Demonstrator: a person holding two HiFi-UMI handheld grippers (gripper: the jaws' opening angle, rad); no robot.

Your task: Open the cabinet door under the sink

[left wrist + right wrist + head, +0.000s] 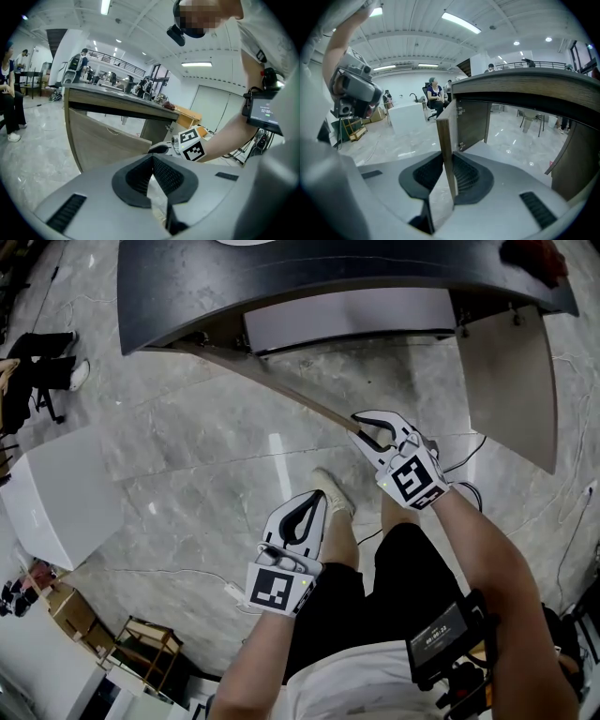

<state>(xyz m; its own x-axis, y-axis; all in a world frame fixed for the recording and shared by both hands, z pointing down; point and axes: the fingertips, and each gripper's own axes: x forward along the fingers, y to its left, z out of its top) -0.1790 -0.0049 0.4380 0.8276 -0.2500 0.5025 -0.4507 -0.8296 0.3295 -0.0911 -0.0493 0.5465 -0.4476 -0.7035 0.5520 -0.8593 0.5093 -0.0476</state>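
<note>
Cabinet door, a light wood-tone panel w/ thin brown edge, is standing swung out from under the dark counter. R gripper is clamping its free edge, jaws only narrowly apart, pads pressing both faces. L gripper is hanging fully closed w/ nothing in it, apart from the door.

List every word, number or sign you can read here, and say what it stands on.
Armband screen: a line of digits, too small and blurred to read.
Left marker cube, right marker cube: black-and-white square patterns only, no words.
No other text shows.
</note>
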